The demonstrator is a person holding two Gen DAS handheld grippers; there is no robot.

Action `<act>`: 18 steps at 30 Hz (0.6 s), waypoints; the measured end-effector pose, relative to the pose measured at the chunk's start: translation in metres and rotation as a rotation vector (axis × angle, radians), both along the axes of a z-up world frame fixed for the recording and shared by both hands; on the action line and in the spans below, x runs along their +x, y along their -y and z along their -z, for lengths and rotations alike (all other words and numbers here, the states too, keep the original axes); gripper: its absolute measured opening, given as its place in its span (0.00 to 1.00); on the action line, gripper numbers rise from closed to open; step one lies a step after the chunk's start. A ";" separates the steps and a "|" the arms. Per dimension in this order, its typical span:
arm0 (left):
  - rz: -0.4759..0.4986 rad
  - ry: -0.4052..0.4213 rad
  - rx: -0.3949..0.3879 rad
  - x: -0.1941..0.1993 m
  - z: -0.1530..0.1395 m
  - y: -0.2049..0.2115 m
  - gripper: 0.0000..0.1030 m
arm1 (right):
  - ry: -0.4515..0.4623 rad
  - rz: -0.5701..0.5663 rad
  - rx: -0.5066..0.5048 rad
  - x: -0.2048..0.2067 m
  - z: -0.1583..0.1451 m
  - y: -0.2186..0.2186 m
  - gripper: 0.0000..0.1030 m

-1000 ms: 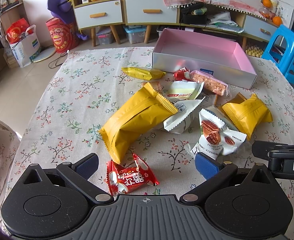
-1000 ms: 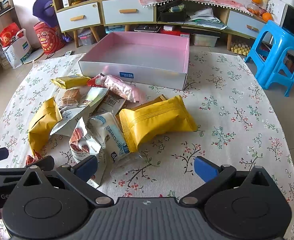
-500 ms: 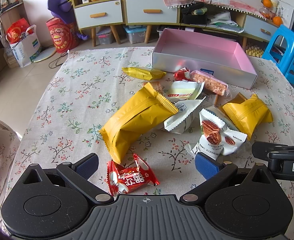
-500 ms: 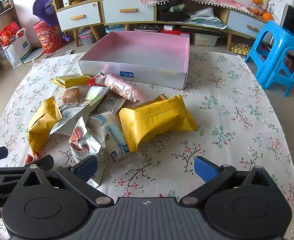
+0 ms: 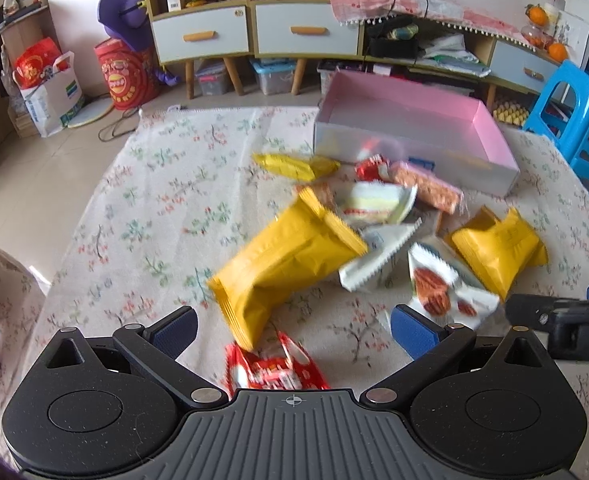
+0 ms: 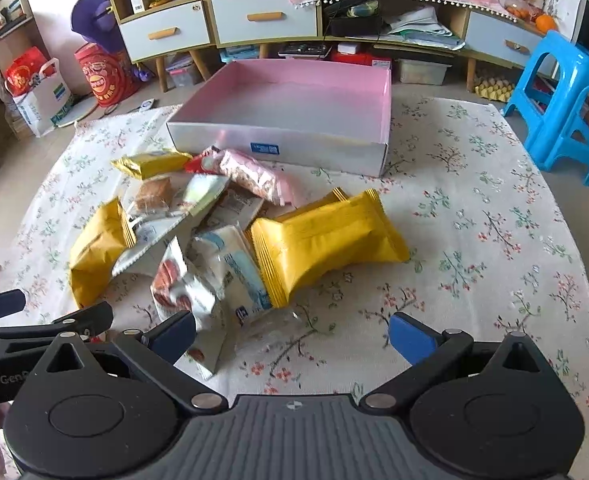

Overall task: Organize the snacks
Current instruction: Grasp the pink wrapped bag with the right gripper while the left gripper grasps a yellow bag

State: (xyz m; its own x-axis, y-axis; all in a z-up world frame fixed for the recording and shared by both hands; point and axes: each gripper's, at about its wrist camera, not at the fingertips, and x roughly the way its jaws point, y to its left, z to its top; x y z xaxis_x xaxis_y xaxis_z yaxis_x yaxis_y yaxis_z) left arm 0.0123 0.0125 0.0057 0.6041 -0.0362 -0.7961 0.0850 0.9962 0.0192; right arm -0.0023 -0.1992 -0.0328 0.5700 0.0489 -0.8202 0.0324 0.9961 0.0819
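Crinkled yellow snack packets beside pink box

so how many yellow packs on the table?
3. Big pack mid-pile before the right gripper; big pack at the pile's left; slim pack by the pink box. More may hide under others.

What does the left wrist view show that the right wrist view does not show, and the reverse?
Only the left wrist view shows the whole small red packet, lying close between the open fingers of the left gripper.

Only the right wrist view shows the bare cloth to the right of the pile, and the open right gripper from behind.

Both show the empty pink box, the two large yellow bags and the blue stool.
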 end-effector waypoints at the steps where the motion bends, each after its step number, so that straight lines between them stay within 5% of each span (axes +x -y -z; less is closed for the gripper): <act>1: 0.003 0.005 -0.003 0.003 -0.003 -0.002 1.00 | -0.003 0.000 0.005 0.004 -0.002 0.002 0.91; 10: 0.024 0.005 -0.060 0.041 -0.013 -0.021 0.99 | 0.035 0.006 0.053 0.036 -0.013 0.027 0.91; 18: 0.200 0.027 -0.268 0.085 0.013 -0.047 0.83 | 0.029 -0.121 0.178 0.068 -0.002 0.047 0.82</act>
State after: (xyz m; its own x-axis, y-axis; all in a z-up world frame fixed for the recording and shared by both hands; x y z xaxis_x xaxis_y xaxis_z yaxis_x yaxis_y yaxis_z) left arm 0.0977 0.0598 -0.0072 0.5842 -0.3625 -0.7261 0.2825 0.9296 -0.2368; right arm 0.0654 -0.2461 -0.0306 0.5740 0.2610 -0.7761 -0.0916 0.9623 0.2559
